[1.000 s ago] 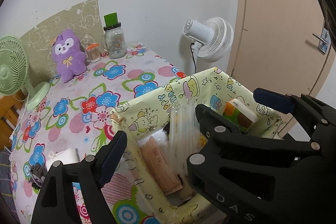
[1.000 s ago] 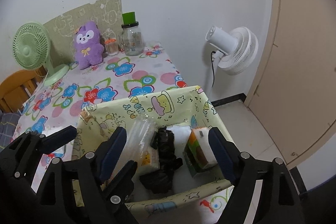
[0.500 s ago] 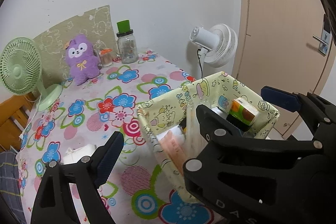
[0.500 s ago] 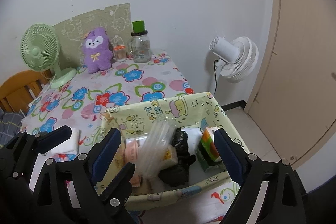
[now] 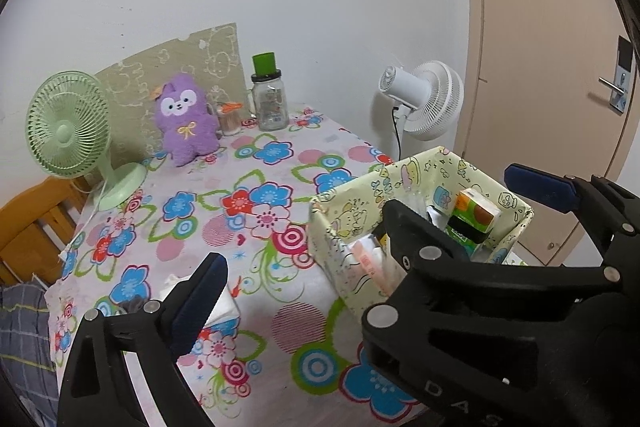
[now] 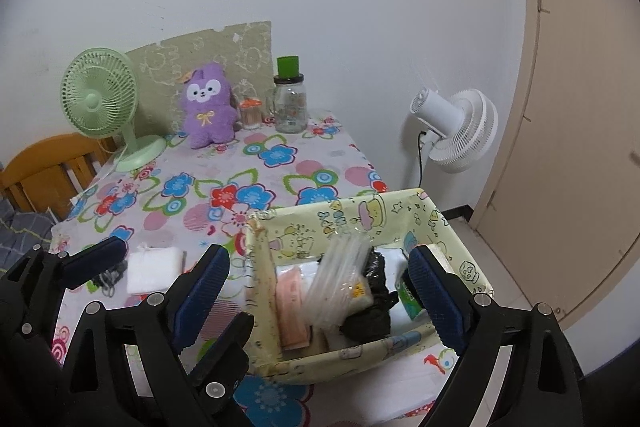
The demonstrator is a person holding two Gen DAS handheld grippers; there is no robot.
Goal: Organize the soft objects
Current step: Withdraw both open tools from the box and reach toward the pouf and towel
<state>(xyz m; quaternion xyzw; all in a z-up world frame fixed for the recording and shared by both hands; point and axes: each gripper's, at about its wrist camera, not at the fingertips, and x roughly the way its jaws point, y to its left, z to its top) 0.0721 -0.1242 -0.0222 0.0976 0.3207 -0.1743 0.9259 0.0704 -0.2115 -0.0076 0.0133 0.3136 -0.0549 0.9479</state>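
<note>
Two views are showing the same change: both grippers are backing up and away from the bin, so more of the tablecloth is coming into frame than a second ago. In the left wrist view, the left gripper (image 5: 368,223) is hanging above the table with its jaws spread wide and nothing between the pads; they have just been opening further. The bin (image 5: 424,163) is sitting at the table's right edge, holding a green-and-orange pack (image 5: 474,215) and a pink pack (image 5: 370,263). A white tissue pack (image 5: 222,307) is lying on the tablecloth (image 5: 256,195) just behind the left finger, outside the bin. In the right wrist view, the right gripper (image 6: 318,287) is likewise standing open and empty over the bin (image 6: 360,211), which is also holding a clear bag (image 6: 340,279) and a black bag (image 6: 372,303). The tissue pack (image 6: 154,267) is lying left of the bin, beside a dark item (image 6: 110,277) too small to identify. The plush (image 6: 208,107) is sitting well apart at the far wall. Judgement: one placement is finished, and the tissue pack is the likely next pick.
</note>
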